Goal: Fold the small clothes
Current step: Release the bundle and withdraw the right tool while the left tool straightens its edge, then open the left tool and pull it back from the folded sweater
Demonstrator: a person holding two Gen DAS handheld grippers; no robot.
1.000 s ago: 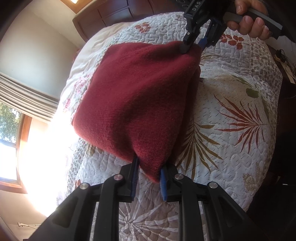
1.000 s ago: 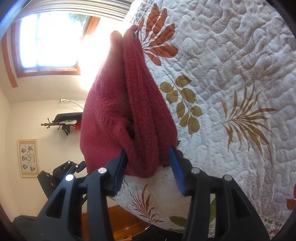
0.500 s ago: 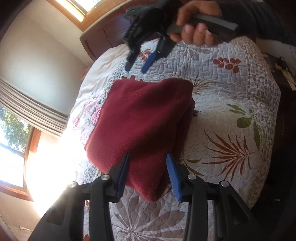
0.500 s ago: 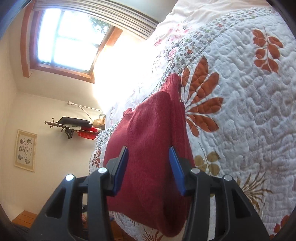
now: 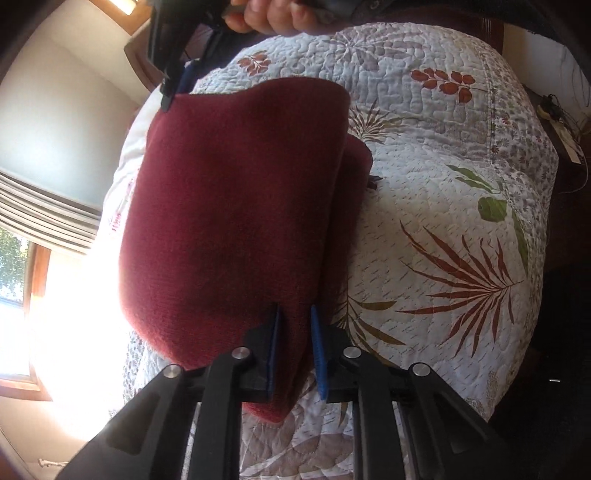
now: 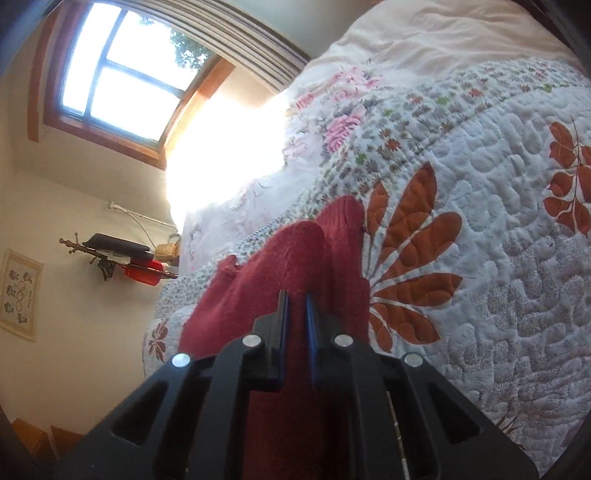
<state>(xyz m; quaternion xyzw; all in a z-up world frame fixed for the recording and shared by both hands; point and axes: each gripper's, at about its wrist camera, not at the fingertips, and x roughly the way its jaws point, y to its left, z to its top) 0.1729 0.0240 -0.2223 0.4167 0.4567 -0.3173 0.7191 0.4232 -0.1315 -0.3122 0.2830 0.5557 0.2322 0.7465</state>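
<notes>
A bed covered by a white quilted bedspread (image 5: 450, 155) printed with rust-red palm fronds and green leaves fills most of both views, with a paler floral sheet (image 6: 424, 40) showing toward its far end and strong sunlight washing out the side nearest the wood-framed window (image 6: 110, 74). On the bedspread lies the dark red knitted garment (image 5: 229, 206), folded over on itself so that a broad upper layer sits on a narrower layer that peeks out along its right edge in the left wrist view; it rests roughly in the middle of the bed, its far end near the headboard side. The left gripper (image 5: 295, 332), black with blue pads, has its fingers drawn close together around the near corner of the garment, the knit pinched between the pads. The right gripper (image 6: 295, 306) is likewise nearly closed, with a fold of the red knit caught between its blue-lined fingers at the opposite end; in the left wrist view it appears at the far left corner of the garment, held by a person's hand (image 5: 273, 16) at the top of the frame. On the cream wall beyond the bed hang a small framed picture (image 6: 18, 291) and a bracket carrying dark and red items (image 6: 122, 258).
</notes>
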